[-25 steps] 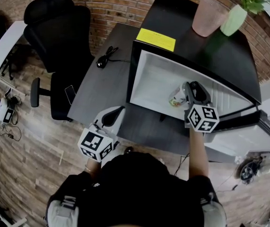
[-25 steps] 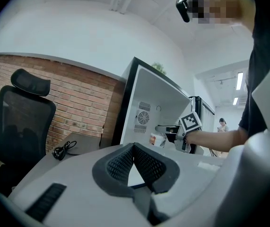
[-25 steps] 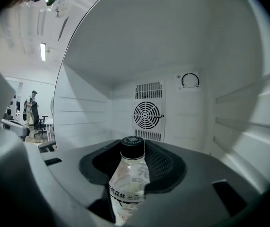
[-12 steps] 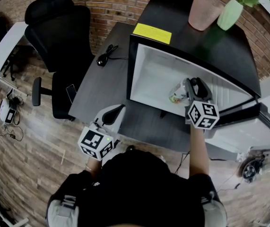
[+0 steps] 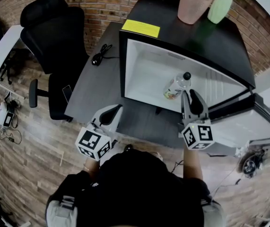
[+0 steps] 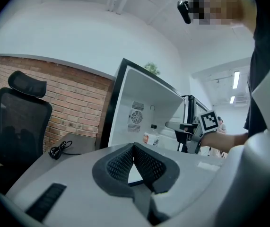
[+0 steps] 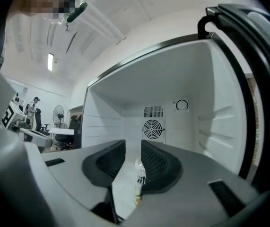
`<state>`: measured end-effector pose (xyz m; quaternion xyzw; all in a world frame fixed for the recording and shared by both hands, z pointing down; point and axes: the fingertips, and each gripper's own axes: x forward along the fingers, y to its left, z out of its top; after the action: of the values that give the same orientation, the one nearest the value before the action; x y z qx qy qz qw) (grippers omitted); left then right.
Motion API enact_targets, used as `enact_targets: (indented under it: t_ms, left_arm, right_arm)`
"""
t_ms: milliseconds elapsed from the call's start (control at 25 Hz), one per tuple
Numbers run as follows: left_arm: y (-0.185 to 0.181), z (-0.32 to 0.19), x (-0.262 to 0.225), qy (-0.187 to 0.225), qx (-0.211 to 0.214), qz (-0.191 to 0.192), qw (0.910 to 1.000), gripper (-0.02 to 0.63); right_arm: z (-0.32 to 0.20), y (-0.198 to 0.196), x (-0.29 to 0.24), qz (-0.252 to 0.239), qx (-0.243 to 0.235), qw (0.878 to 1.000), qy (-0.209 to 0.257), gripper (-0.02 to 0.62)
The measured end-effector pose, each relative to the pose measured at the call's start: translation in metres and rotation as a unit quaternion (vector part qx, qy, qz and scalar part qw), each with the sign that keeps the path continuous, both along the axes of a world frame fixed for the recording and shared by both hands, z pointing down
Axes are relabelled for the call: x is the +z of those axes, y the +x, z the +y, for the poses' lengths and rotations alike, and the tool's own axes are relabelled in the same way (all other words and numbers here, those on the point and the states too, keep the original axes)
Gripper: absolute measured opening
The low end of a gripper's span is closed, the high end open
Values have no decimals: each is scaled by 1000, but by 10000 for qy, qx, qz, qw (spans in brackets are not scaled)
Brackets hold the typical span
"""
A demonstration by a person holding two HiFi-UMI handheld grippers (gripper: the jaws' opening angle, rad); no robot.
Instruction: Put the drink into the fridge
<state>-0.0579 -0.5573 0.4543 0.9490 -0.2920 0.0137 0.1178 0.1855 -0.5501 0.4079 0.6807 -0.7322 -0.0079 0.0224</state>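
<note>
Drink beyond right gripper (jaws closing, empty).

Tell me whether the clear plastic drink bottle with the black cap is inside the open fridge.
Inside: the clear plastic drink bottle stands upright on the white floor of the black fridge, past its front edge.

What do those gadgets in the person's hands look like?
The left gripper and right gripper are pale grey shells with dark ribbed jaws, each carrying a white cube of black square markers. The right jaws are closing, gripping nothing. The person wears a dark top.
</note>
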Motion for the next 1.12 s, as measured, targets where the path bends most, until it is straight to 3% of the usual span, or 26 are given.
enact_targets:
  t_ms: [280, 640, 1120]
  left_arm:
    - [19, 6, -3, 79, 206, -28, 9998, -3]
    - [53, 17, -5, 140, 627, -39, 9979, -3]
    - [62, 18, -7, 175, 712, -14, 9973, -3]
  right_arm:
    - [37, -15, 13, -452, 9, 9990, 58, -2]
    - [65, -18, 33, -687, 2, 9975, -188, -2]
    - [70, -19, 31, -871, -123, 9959, -198, -3]
